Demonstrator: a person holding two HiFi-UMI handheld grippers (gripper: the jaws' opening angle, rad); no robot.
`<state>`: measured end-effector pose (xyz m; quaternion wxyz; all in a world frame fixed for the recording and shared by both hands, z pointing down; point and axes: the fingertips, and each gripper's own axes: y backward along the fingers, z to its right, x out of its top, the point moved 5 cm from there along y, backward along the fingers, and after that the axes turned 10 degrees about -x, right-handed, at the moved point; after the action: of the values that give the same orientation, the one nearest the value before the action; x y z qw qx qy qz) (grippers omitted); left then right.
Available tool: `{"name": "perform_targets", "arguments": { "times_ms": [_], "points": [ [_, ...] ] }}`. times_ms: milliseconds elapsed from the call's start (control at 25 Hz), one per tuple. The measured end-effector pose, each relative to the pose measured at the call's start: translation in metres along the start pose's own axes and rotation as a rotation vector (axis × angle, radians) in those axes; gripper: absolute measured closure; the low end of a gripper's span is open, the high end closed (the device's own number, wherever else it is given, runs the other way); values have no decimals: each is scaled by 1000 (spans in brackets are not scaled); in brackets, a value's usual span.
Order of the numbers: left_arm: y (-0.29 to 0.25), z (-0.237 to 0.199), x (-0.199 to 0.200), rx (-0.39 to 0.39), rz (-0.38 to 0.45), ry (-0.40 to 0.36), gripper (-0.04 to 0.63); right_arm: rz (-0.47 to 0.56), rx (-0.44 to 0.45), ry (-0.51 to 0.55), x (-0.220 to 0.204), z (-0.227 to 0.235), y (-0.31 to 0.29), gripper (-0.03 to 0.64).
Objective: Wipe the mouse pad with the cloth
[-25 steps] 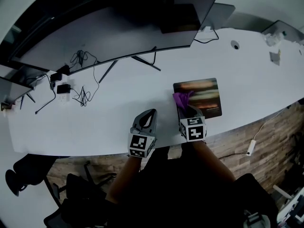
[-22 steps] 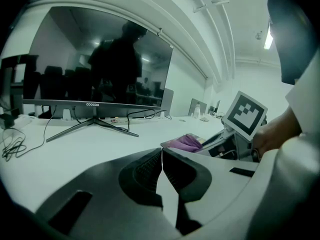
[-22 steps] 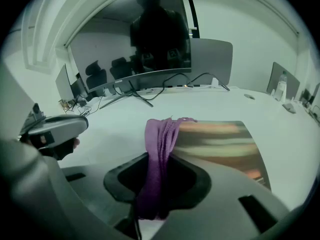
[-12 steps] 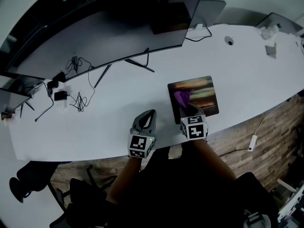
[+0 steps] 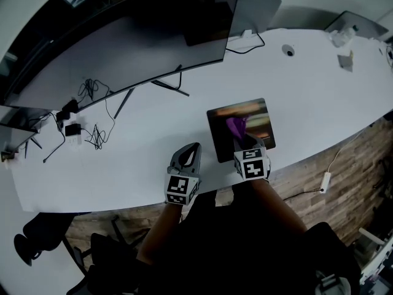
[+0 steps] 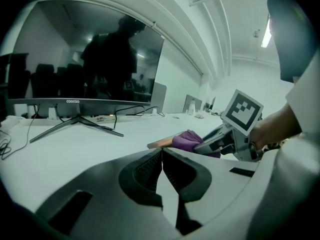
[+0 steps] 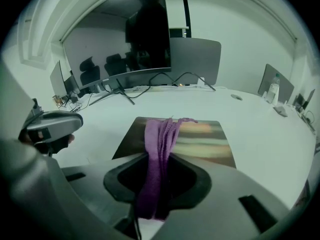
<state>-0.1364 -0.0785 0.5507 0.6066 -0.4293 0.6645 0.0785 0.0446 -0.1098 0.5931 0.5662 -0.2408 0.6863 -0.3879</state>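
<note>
Left hand-held gripper [image 6: 161, 151]: jaws pressed together, nothing between them, at the front edge of the white counter [image 5: 147, 146]. Right hand-held gripper [image 7: 159, 159]: jaws clamped on the purple cloth [image 7: 160, 134], whose free end trails forward onto the mouse pad [image 7: 207, 139]. Pad lies flat near the counter's front edge, right of the left gripper. Beyond: wide curved monitor [image 5: 123, 48] on its stand.

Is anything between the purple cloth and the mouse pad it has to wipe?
Nothing visible does. The right gripper holds the cloth, whose free end lies over the mouse pad itself.
</note>
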Motion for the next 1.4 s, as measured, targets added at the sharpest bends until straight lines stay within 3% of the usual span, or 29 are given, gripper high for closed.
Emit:
{"name": "perform_targets", "arguments": {
  "times_ms": [880,1400],
  "points": [
    [-53,32,5,-34,-24,20,572,-16,-38,-25,-11,67,1,499],
    [-71,47,1,-35,-27,31,572,-17,-84,19,-19,102,5,499]
  ]
}}
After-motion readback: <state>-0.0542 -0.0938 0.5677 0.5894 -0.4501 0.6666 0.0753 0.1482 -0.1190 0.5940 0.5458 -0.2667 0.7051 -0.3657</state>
